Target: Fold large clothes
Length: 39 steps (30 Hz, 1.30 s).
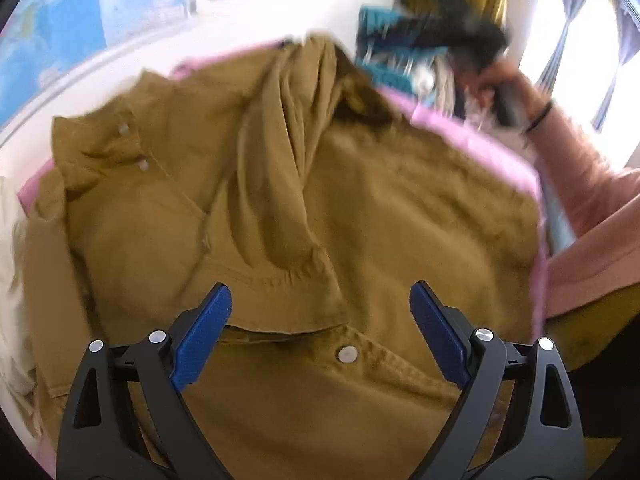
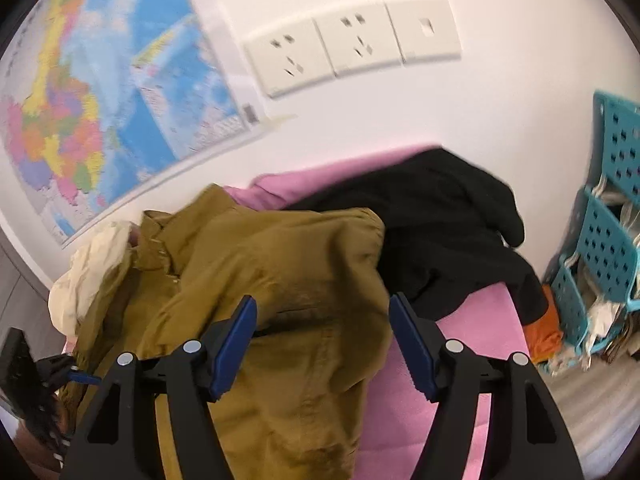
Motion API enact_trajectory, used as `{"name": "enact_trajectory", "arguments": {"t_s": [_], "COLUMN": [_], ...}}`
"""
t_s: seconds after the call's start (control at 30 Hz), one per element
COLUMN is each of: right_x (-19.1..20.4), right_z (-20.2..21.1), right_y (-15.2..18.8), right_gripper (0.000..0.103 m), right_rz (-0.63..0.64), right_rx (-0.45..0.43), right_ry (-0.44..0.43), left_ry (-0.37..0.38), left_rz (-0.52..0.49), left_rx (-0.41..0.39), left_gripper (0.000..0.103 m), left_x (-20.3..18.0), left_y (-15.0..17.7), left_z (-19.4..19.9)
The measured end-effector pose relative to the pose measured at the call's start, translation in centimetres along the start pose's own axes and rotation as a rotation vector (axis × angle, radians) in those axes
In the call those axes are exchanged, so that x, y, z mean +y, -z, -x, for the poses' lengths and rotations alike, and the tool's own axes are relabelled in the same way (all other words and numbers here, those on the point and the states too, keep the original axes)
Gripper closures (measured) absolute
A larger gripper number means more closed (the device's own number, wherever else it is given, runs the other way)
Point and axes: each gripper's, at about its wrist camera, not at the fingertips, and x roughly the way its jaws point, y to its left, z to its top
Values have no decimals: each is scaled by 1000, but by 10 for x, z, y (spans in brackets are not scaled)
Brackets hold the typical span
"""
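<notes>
An olive-brown button shirt (image 1: pixel 304 216) lies spread on a pink cloth-covered surface (image 1: pixel 480 140), one sleeve folded across its middle. My left gripper (image 1: pixel 320 320) is open and empty just above the shirt's near part, by a snap button. In the right wrist view the same shirt (image 2: pixel 280 288) lies crumpled under my right gripper (image 2: pixel 322 332), which is open and empty above the shirt's edge. The right gripper also shows blurred at the far right of the left wrist view (image 1: pixel 480 52), held in a hand.
A black garment (image 2: pixel 432 224) lies on the pink cloth (image 2: pixel 472 344) behind the shirt. A cream garment (image 2: pixel 88 264) sits at the left. A teal perforated rack (image 2: pixel 608 232) stands at the right, an orange item (image 2: pixel 546 332) beside it. A wall map (image 2: pixel 100 112) and sockets (image 2: pixel 352 44) are behind.
</notes>
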Motion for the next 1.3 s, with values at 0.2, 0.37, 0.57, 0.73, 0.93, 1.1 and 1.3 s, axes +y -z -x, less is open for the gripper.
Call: {"name": "enact_trajectory", "arguments": {"t_s": [0.2,0.37,0.57,0.73,0.93,1.1,1.3], "right_x": [52,104,176,224,230,218,217], "right_z": [7,-11,-44,-73,-67,-48,-39], "right_y": [10,20,33,60,71,75,87], "right_gripper": [30,30,30,30,25,18,18], "right_rz": [149,297,432,573,621,655,750], "right_rx": [24,78,163,240,263,263,211], "right_ry": [-112,-202,-313,-324,-327,-283,-165], "left_ry": [51,50,-77,-181,-320,-359,-413], "left_rz": [169,475,641,489,394,435,555], "left_rx": [89,-74,-269,-217,-10,-8,-271], "left_gripper": [98,97,35,18,19,93,96], "left_x": [42,116,150,96,64,85,119], "left_y": [-6,-8,21,51,94,96,92], "left_z": [-27,21,92,110,79,85,182]}}
